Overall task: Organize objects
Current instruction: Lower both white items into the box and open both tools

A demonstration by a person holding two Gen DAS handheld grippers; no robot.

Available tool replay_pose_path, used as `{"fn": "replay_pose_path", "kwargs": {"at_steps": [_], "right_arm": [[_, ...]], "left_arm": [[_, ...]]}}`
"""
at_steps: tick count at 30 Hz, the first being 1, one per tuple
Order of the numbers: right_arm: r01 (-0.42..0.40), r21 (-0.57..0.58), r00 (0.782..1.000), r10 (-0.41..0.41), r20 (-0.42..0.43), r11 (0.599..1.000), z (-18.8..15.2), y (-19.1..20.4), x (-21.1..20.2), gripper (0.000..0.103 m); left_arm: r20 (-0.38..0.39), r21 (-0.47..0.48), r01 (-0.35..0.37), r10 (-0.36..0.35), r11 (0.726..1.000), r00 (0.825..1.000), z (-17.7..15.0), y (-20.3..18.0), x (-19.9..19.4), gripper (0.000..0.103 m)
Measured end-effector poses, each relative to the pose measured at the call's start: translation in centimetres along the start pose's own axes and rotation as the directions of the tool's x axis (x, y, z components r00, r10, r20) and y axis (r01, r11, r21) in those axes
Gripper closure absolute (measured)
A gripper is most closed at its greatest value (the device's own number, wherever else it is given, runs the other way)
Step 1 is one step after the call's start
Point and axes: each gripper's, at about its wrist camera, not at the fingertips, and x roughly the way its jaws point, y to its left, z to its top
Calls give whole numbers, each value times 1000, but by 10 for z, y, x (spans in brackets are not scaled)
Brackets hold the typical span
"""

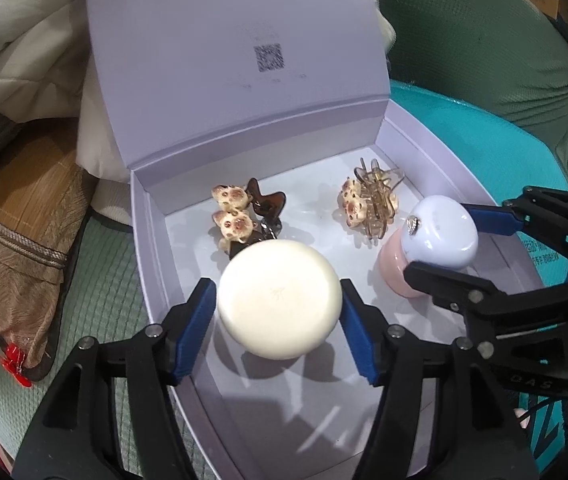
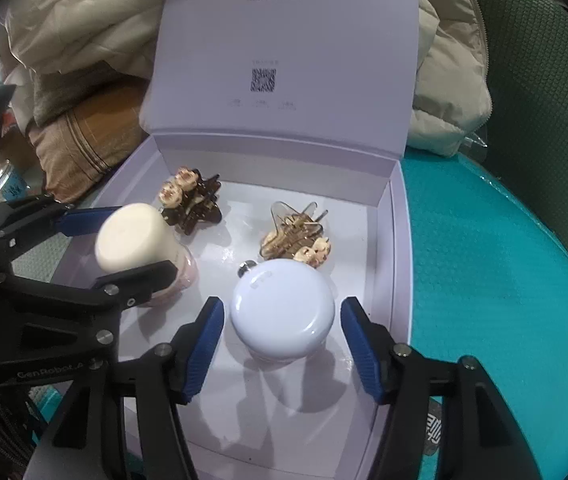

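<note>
An open lilac box (image 1: 152, 264) (image 2: 399, 240) holds two hair clips and two jars. My left gripper (image 1: 278, 320) straddles the cream-lidded jar (image 1: 280, 298) (image 2: 134, 238); its blue pads sit at the lid's sides with small gaps, so whether it grips is unclear. My right gripper (image 2: 282, 330) is open around the pale-blue-lidded pink jar (image 2: 282, 314) (image 1: 437, 236), pads apart from it. The dark brown clip (image 1: 244, 212) (image 2: 192, 200) and the clear amber clip (image 1: 369, 204) (image 2: 295, 236) lie at the back of the box.
The box lid (image 1: 236, 60) (image 2: 284, 48) stands upright behind. The box rests on a teal surface (image 2: 503, 280). A brown cushion (image 1: 24, 220) and cream bedding (image 2: 84, 12) lie left; a green chair back (image 1: 483, 40) is at right.
</note>
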Motion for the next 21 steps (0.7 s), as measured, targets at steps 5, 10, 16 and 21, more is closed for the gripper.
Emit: {"fn": "replay_pose_path", "kwargs": {"at_steps": [5,10,16,21], "right_arm": [[5,7,1000,-5,17,1000,-1,1,-8,41],[-7,28,1000,6,23,1000,-5,-1,-17,41],[-8,21,999,7,45,1000,-10,-4,-33,41],[-11,12,998,10,59,1000,-12,-3,-46,41]], "left_arm": [[23,-15,14,-14,1000,1000,-2,-2,-6,37],[37,-62,33,-30,998,999,0,7,-5,33],[46,-50,3,-1,999,999,10,15,-10,33],[58,-54,-6,9,999,998,5,14,-21,33]]}}
